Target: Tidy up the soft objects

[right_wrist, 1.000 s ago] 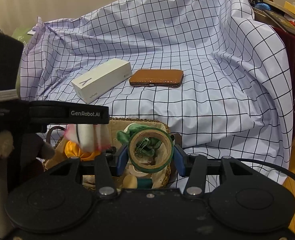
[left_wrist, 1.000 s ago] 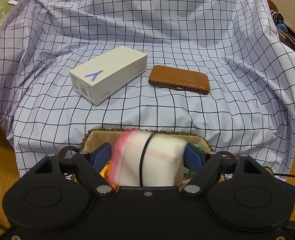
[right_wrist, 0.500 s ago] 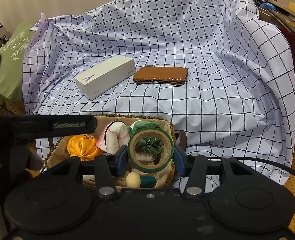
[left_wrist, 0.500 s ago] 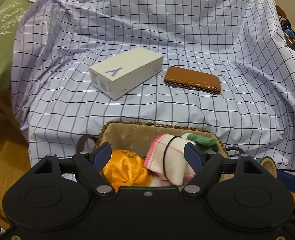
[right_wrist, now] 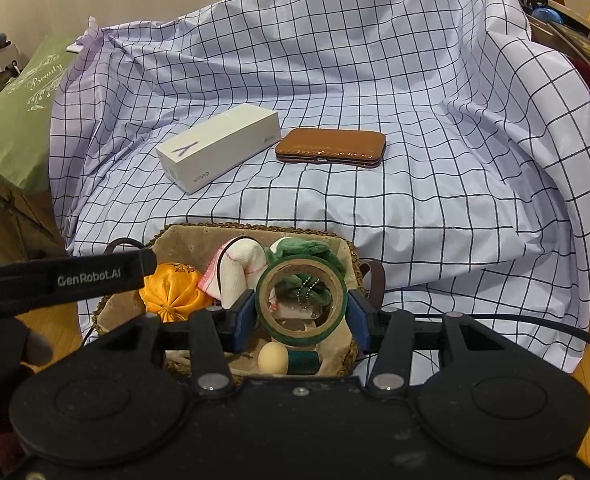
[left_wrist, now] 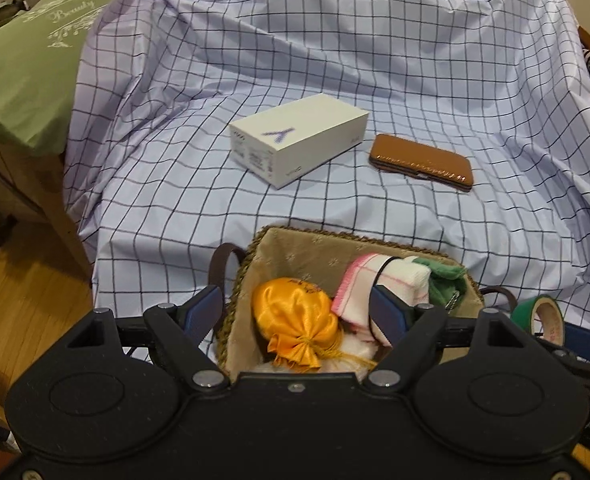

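Note:
A woven basket (left_wrist: pixel 307 236) (right_wrist: pixel 355 256) sits at the front edge of the checked cloth. In it lie an orange satin pouch (left_wrist: pixel 295 320) (right_wrist: pixel 175 288), a rolled white and pink towel (left_wrist: pixel 379 280) (right_wrist: pixel 239 264) with a black band, and a green plush (left_wrist: pixel 447 280) (right_wrist: pixel 303 248). My left gripper (left_wrist: pixel 295 312) is open and empty above the basket's left side. My right gripper (right_wrist: pixel 301 314) is shut on a green tape roll (right_wrist: pixel 301 304) (left_wrist: pixel 543 316), held above the basket's right side.
A white phone box (left_wrist: pixel 299 140) (right_wrist: pixel 219 146) and a brown leather case (left_wrist: pixel 423 160) (right_wrist: pixel 331 146) lie on the checked cloth (left_wrist: pixel 335 60) behind the basket. A green bag (left_wrist: pixel 23 60) stands at the left. Cluttered shelves stand at the far right (right_wrist: pixel 567 28).
My left gripper opened and let the rolled towel drop into the basket, then moved back and to the left. The right gripper kept hold of the tape roll and barely moved.

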A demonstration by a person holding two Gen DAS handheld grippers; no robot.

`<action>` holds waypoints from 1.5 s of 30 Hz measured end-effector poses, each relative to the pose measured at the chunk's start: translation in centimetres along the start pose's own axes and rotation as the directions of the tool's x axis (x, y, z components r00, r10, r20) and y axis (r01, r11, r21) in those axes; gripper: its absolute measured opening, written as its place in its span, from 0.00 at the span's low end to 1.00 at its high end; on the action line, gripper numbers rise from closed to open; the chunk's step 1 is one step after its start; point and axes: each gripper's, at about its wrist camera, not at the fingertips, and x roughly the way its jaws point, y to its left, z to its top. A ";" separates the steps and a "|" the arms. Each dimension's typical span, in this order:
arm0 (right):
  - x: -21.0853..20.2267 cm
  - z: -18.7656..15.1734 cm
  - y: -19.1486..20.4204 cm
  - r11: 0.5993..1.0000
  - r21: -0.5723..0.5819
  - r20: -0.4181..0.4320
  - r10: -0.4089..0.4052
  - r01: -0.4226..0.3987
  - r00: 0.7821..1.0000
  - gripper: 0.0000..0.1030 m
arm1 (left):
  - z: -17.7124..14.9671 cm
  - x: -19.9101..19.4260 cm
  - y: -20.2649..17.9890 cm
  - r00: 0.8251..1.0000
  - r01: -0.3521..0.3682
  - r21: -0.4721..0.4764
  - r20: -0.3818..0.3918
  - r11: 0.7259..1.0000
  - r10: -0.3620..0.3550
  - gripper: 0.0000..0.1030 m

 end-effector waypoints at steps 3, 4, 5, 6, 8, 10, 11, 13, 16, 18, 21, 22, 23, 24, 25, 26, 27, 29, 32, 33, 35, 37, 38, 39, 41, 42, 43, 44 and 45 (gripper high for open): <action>0.2 0.0 0.1 1.000 -0.004 -0.006 0.001 -0.001 1.000 0.46 | -0.4 0.0 0.1 1.000 -0.014 0.006 -0.007 1.000 0.014 0.75; 0.3 0.0 0.1 1.000 -0.006 -0.007 0.001 -0.001 1.000 0.46 | -0.5 -0.1 0.1 1.000 -0.019 0.007 -0.006 1.000 0.019 0.75; 0.4 0.1 0.2 1.000 -0.009 -0.008 0.000 -0.001 1.000 0.46 | -0.6 -0.1 0.1 1.000 -0.023 0.008 -0.005 1.000 0.023 0.75; 0.5 0.1 0.3 1.000 -0.012 -0.009 0.000 -0.001 1.000 0.46 | -0.6 -0.1 0.2 1.000 -0.023 0.007 -0.004 1.000 0.023 0.75; 0.7 0.1 0.4 1.000 -0.018 -0.014 0.003 -0.003 1.000 0.46 | -0.7 -0.2 0.3 1.000 -0.017 0.003 -0.004 1.000 0.017 0.75; 0.9 0.1 0.6 1.000 -0.025 -0.021 0.005 -0.006 1.000 0.46 | -0.7 -0.3 0.3 1.000 -0.013 0.004 -0.001 1.000 0.013 0.75; 0.9 0.1 0.7 1.000 -0.028 -0.025 0.007 -0.008 1.000 0.46 | -0.8 -0.3 0.3 1.000 -0.013 0.007 0.001 1.000 0.013 0.75; 1.0 0.0 0.8 0.999 -0.035 -0.029 0.012 -0.013 1.000 0.46 | -0.9 -0.4 0.2 1.000 -0.014 0.013 0.003 1.000 0.014 0.75; 1.2 0.0 1.1 0.999 -0.041 -0.031 0.016 -0.017 0.999 0.46 | -1.0 -0.4 0.1 1.000 -0.014 0.021 0.001 1.000 0.014 0.75; 1.3 0.0 1.2 0.999 -0.045 -0.033 0.018 -0.020 0.999 0.46 | -1.1 -0.5 0.1 1.000 -0.015 0.022 0.001 1.000 0.015 0.75; 1.6 0.1 1.2 0.998 -0.048 -0.035 0.024 -0.026 0.999 0.46 | -1.1 -0.7 0.2 1.000 -0.024 0.021 0.009 0.999 0.024 0.75; 1.7 0.1 1.2 0.998 -0.050 -0.035 0.027 -0.028 0.999 0.46 | -1.1 -0.7 0.3 1.000 -0.028 0.020 0.011 0.999 0.028 0.75; 1.8 0.2 1.3 0.998 -0.052 -0.036 0.028 -0.030 0.999 0.46 | -1.2 -0.8 0.4 0.999 -0.031 0.017 0.015 0.999 0.031 0.75; 1.9 0.2 1.3 0.998 -0.054 -0.036 0.029 -0.031 0.999 0.46 | -1.2 -0.9 0.5 0.999 -0.035 0.015 0.017 0.999 0.035 0.75; 2.0 0.2 1.3 0.998 -0.056 -0.036 0.031 -0.033 0.999 0.47 | -1.2 -0.9 0.5 0.999 -0.040 0.014 0.020 0.999 0.040 0.75; 2.1 0.3 1.4 0.998 -0.057 -0.037 0.032 -0.034 0.999 0.47 | -1.2 -0.9 0.6 0.999 -0.044 0.013 0.021 0.999 0.044 0.75; 2.2 0.3 1.5 0.998 -0.058 -0.038 0.034 -0.036 0.999 0.47 | -1.2 -0.9 0.7 0.999 -0.046 0.012 0.021 0.999 0.046 0.75; 2.4 0.4 1.6 0.997 -0.060 -0.038 0.039 -0.041 0.999 0.47 | -1.3 -0.9 0.8 0.999 -0.048 0.010 0.019 0.999 0.047 0.75; 2.5 0.4 1.8 0.997 -0.066 -0.037 0.048 -0.051 0.998 0.47 | -1.3 -0.8 0.9 0.999 -0.049 0.012 0.016 0.999 0.049 0.75; 2.5 0.4 1.9 0.996 -0.068 -0.036 0.051 -0.053 0.998 0.48 | -1.4 -0.8 0.9 0.999 -0.049 0.013 0.017 0.999 0.049 0.75; 2.5 0.4 2.0 0.996 -0.068 -0.033 0.053 -0.055 0.998 0.54 | -1.4 -0.8 0.9 0.999 -0.050 0.012 0.017 0.999 0.050 0.76; 2.5 0.4 1.9 0.997 -0.065 -0.030 0.050 -0.052 0.998 0.56 | -1.4 -0.9 1.0 0.999 -0.051 0.011 0.019 0.999 0.051 0.76; 2.5 0.4 1.9 0.997 -0.063 -0.030 0.050 -0.052 0.998 0.57 | -1.4 -0.9 1.0 0.999 -0.051 0.010 0.019 0.999 0.050 0.76; 2.4 0.4 1.8 0.997 -0.062 -0.029 0.048 -0.050 0.998 0.57 | -1.3 -0.9 1.0 0.998 -0.052 0.011 0.019 0.999 0.051 0.76; 2.4 0.4 1.8 0.997 -0.060 -0.030 0.043 -0.045 0.999 0.58 | -1.3 -0.9 1.0 0.998 -0.051 0.011 0.020 0.999 0.051 0.76; 2.4 0.4 1.8 0.997 -0.060 -0.031 0.041 -0.043 0.999 0.58 | -1.3 -0.9 1.0 0.998 -0.051 0.012 0.020 0.999 0.051 0.76; 2.3 0.3 1.8 0.997 -0.059 -0.031 0.038 -0.039 0.999 0.59 | -1.3 -0.9 1.0 0.998 -0.052 0.012 0.020 0.999 0.051 0.76; 2.3 0.3 1.7 0.998 -0.058 -0.032 0.035 -0.037 0.999 0.60 | -1.3 -0.9 1.0 0.998 -0.052 0.013 0.021 0.999 0.052 0.76; 2.3 0.3 1.7 0.998 -0.055 -0.032 0.032 -0.034 0.999 0.60 | -1.3 -1.0 1.0 0.998 -0.053 0.015 0.022 0.998 0.053 0.76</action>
